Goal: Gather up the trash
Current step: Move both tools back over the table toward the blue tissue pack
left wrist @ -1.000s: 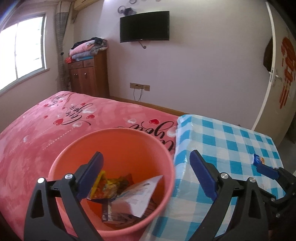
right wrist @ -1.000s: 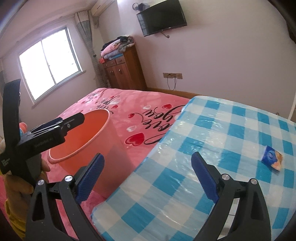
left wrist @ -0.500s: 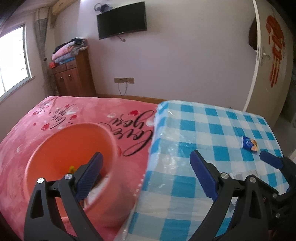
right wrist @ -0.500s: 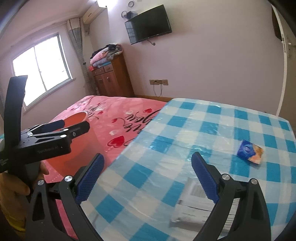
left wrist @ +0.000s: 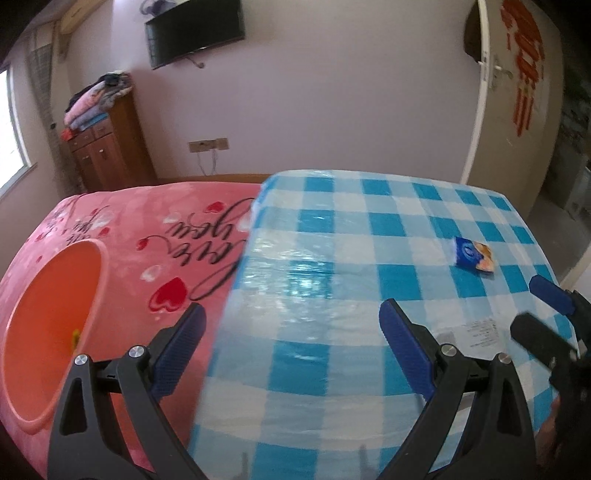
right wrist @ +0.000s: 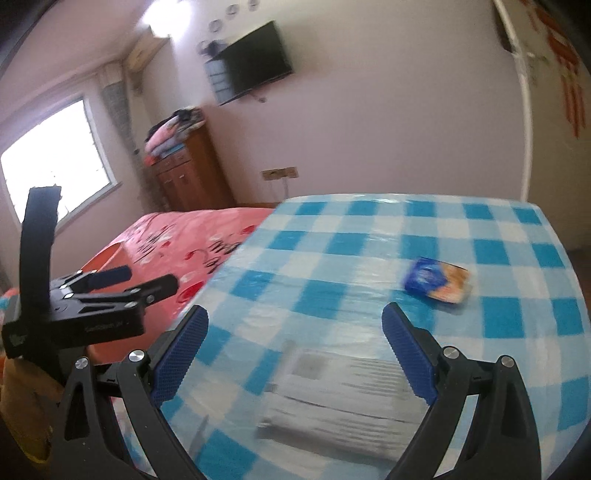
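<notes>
A black TV (left wrist: 195, 31) hangs high on the pale wall (left wrist: 332, 92). A brown wooden cabinet (left wrist: 110, 147) stands in the corner with folded blankets (left wrist: 96, 103) piled on top, next to a bright window (right wrist: 51, 147). A pink bed cover (left wrist: 147, 236) with red hearts lies beside a blue and white checked cloth (left wrist: 351, 221), and a white door (left wrist: 517, 92) has red paper shapes on it.

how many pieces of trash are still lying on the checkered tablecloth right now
2: a white printed packet at the near edge between the right gripper's fingers, and a small blue snack wrapper farther back toward the right. Nothing else shows.
</notes>
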A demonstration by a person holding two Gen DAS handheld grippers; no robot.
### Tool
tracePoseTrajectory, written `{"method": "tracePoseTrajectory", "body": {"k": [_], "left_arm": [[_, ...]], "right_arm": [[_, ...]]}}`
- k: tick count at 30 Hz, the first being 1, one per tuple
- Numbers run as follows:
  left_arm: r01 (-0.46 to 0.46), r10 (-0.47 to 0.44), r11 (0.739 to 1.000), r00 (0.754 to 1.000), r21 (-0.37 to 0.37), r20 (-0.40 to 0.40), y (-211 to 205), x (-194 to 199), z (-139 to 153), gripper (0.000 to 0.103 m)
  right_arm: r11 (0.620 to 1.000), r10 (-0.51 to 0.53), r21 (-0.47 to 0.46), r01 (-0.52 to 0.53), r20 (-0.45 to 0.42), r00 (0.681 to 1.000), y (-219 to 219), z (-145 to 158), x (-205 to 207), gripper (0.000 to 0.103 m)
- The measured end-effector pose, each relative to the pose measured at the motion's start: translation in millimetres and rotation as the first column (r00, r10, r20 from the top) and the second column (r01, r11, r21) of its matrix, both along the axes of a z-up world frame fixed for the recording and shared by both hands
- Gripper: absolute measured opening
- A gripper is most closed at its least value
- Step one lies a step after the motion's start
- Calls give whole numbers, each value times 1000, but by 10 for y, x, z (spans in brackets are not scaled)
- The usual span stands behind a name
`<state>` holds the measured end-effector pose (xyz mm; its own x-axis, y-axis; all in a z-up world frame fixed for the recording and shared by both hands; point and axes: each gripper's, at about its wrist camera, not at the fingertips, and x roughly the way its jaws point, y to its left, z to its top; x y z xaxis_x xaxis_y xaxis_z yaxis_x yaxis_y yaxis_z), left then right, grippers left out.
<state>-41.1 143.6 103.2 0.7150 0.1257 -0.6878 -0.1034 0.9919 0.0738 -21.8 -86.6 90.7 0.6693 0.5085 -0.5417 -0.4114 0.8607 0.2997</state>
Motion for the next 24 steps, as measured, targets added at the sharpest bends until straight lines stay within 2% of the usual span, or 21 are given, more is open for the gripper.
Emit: {"method": "tracePoseTrajectory", "body": {"k": [8,16,24], "left_arm": [[121,-122,992,992,-26,-34,-574,341,-163,95],[263,-266,964,960,-46,-85,-1350,760,-378,95],[305,-332,936,930,-179,-155,-1846,1075,-616,95]], "right_arm": [[985,-174,0,174,-10,985,-692,-165,211,94],[947,-320,30,321,-30,947,-1388,-262,392,94],[914,-396,70,400,-68,916,-1812,-345,469,94]]}}
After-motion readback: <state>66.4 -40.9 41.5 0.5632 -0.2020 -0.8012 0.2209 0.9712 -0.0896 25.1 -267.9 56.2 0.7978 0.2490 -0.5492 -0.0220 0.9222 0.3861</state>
